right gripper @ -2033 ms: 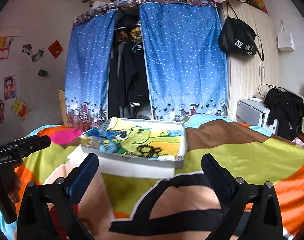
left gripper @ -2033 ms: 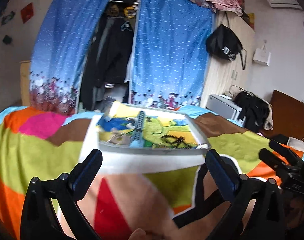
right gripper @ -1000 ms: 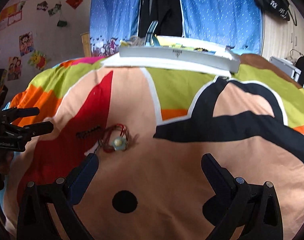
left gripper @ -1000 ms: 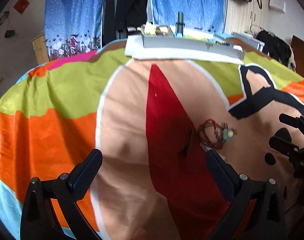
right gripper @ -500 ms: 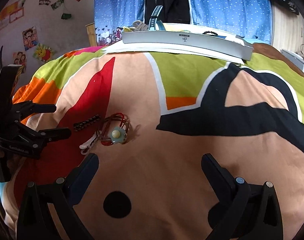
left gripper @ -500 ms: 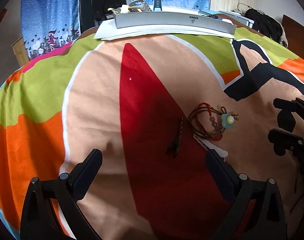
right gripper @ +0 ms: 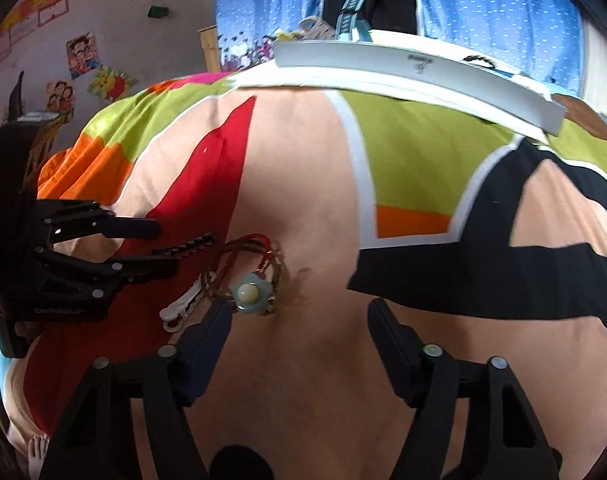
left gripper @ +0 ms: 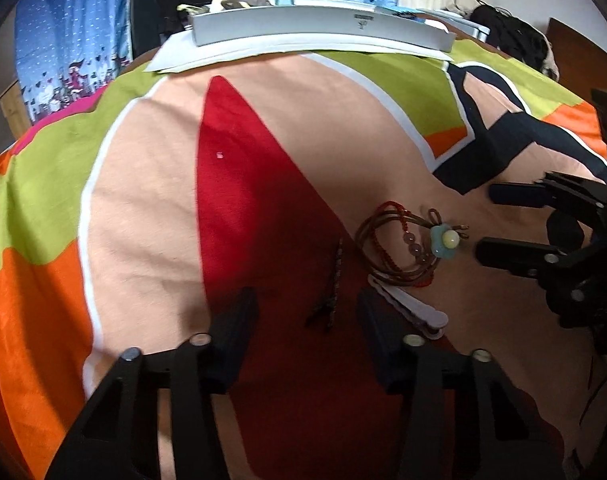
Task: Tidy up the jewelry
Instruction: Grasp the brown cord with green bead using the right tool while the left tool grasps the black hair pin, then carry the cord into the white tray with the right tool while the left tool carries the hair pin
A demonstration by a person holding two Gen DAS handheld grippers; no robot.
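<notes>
A dark beaded hair clip (left gripper: 330, 284) lies on the red patch of the bedspread, between the fingers of my left gripper (left gripper: 307, 310), which is open but narrowed around it without touching. A white hair clip (left gripper: 413, 310) lies beside the right finger. A bundle of red and brown cord bracelets (left gripper: 387, 248) with a pale blue flower charm (right gripper: 250, 293) sits just beyond. My right gripper (right gripper: 299, 320) is open, its left finger next to the charm. The grey jewelry tray (right gripper: 423, 70) stands at the far end of the bed.
The tray (left gripper: 323, 26) rests on a white sheet (left gripper: 231, 54) and holds a watch strap and other pieces. The multicoloured bedspread (left gripper: 143, 184) bulges in soft folds. Blue curtains (right gripper: 483, 8), a wardrobe and a postered wall stand behind.
Both grippers have dropped closer to the jewelry on the bedspread, and the fingers of each have narrowed. The dark clip now lies between the left fingers.
</notes>
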